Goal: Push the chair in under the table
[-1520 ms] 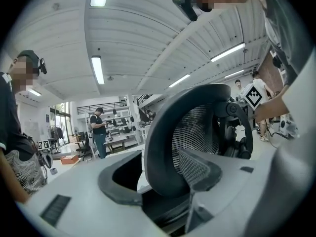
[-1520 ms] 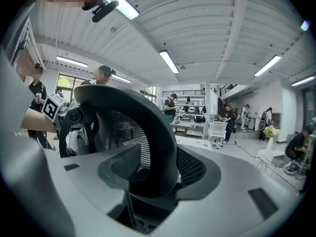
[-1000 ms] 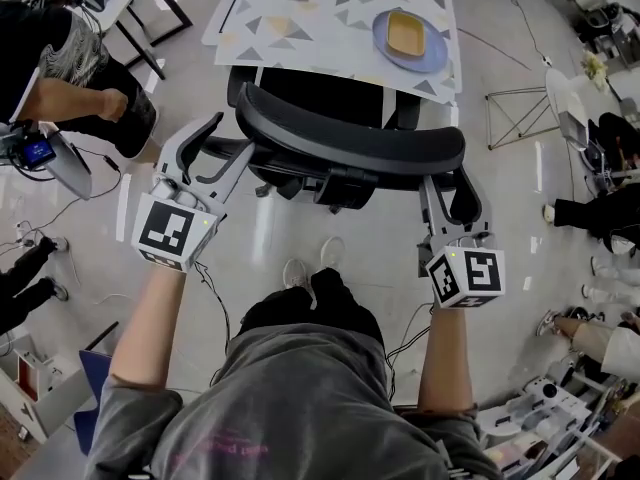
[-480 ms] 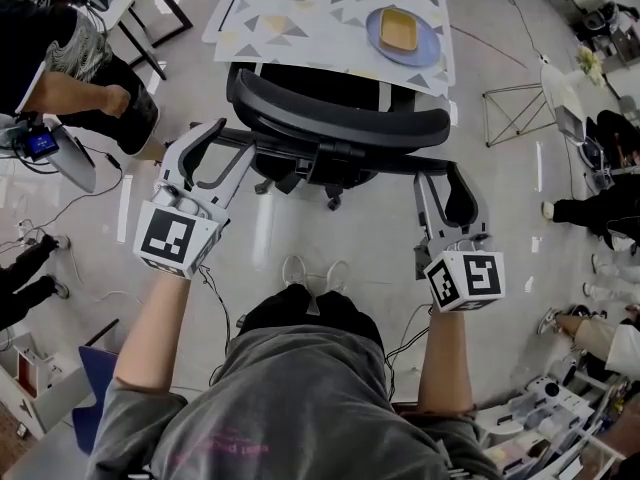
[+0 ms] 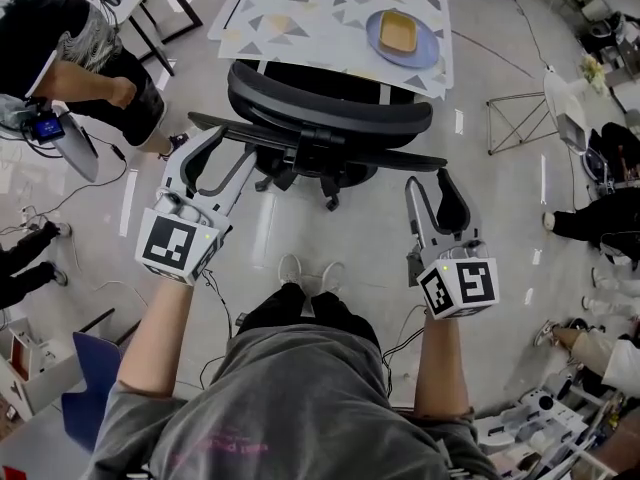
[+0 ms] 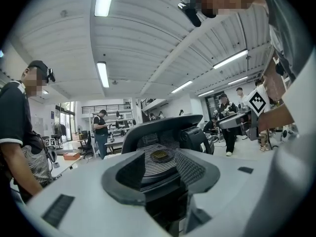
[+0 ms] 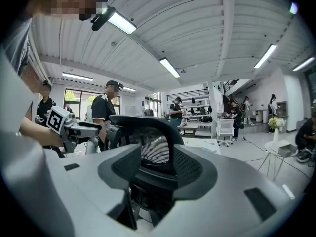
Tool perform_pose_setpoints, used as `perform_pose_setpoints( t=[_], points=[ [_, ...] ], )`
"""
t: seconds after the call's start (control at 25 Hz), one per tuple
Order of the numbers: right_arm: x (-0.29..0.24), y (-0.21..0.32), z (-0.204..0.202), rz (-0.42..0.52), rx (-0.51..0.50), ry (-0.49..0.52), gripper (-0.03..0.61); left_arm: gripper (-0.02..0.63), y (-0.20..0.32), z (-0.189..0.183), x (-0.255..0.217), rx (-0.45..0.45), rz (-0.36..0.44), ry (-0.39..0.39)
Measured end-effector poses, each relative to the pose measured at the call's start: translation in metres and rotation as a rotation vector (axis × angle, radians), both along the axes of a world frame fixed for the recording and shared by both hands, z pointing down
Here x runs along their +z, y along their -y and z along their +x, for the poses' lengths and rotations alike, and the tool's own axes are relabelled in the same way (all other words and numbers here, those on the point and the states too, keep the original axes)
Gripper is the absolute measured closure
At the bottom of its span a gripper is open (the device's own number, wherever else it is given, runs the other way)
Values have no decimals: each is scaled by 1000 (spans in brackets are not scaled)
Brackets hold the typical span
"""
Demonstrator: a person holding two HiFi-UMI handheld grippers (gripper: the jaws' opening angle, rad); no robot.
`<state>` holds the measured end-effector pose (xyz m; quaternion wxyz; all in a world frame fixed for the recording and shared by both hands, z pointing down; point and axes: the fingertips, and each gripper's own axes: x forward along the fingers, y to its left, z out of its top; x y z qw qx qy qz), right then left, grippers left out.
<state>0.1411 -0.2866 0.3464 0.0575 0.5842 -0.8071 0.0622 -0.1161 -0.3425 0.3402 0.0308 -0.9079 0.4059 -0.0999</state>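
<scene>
While the black mesh office chair point(image 5: 330, 118) sits with its seat partly beneath the far table with the triangle-patterned cloth point(image 5: 300, 18), its backrest faces the person on the near side. The left gripper point(image 5: 232, 146) has just narrowed its jaws slightly (they stand wide, pressing on nothing) beside the left armrest point(image 5: 240, 128). The right gripper point(image 5: 430, 180), jaws wide and empty, hangs near the right armrest point(image 5: 405, 158).

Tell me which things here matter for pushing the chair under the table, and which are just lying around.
For the job: chair, table, left tongs, right tongs.

Lying about: blue plate, yellow dish, wire stand, bystander.
</scene>
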Motion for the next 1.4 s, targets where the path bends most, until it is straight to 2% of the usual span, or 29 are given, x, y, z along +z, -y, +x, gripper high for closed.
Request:
perform_pose_setpoints(
  t=[0.36,0.8,1.4],
  points=[
    [-4,-9,9,-7,-51,61,371,422,-19,15,-8,-46,-4,-14],
    [-13,-13,20,1,-96,90,373,428,-28,28,-21,-77,8,-34],
    [-27,-13,16,23,-145,101,393,454,-35,47,-36,-71,31,-61]
  ],
)
